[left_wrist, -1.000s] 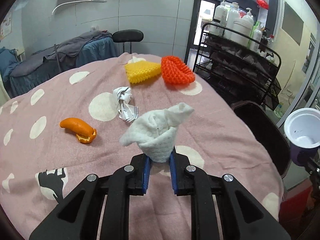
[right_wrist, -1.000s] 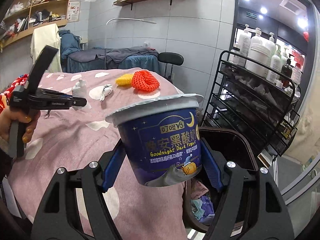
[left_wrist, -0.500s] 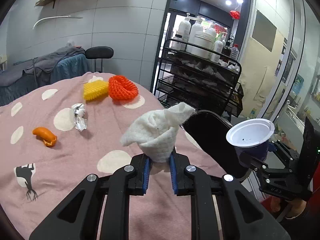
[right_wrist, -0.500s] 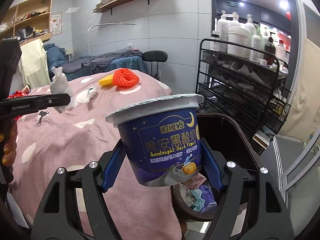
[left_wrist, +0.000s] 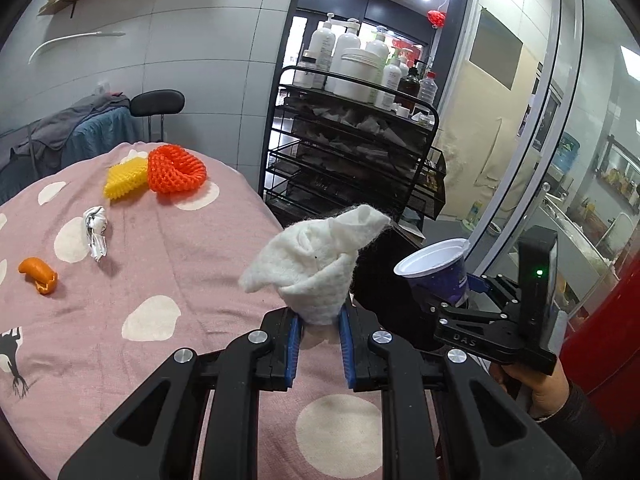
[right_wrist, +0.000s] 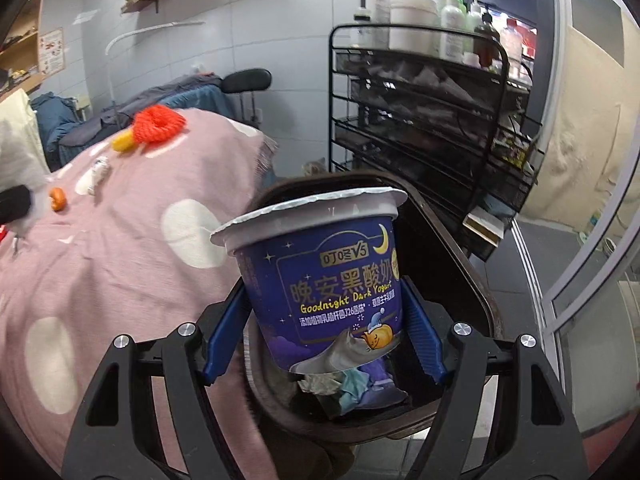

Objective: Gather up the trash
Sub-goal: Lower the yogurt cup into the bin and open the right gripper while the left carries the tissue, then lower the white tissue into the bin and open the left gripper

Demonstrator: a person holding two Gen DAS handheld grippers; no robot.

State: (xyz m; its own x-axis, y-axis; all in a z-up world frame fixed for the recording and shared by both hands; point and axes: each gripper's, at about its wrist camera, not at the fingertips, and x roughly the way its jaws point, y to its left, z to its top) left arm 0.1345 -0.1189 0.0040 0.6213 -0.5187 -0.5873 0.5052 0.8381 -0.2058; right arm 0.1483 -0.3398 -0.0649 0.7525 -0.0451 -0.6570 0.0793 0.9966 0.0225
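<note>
Now both grippers had swung off the pink spotted cloth (left_wrist: pixel 120 300) toward the dark bin (right_wrist: pixel 460 248), so drop-off looked near. Right gripper (right_wrist: pixel 324 344), jaws wide, clamped the purple yogurt cup (right_wrist: pixel 332 288) above the bin mouth, lid gone. Left gripper (left_wrist: pixel 318 344), nearly closed, pinched a crumpled white tissue (left_wrist: pixel 316 264) by the table edge.

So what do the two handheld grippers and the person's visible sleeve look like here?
Both the left gripper and the right gripper are matte black linkages with silver pivot screws and blue finger pads. The right unit shows a green indicator light and embossed lettering. The sleeve is dark.
</note>
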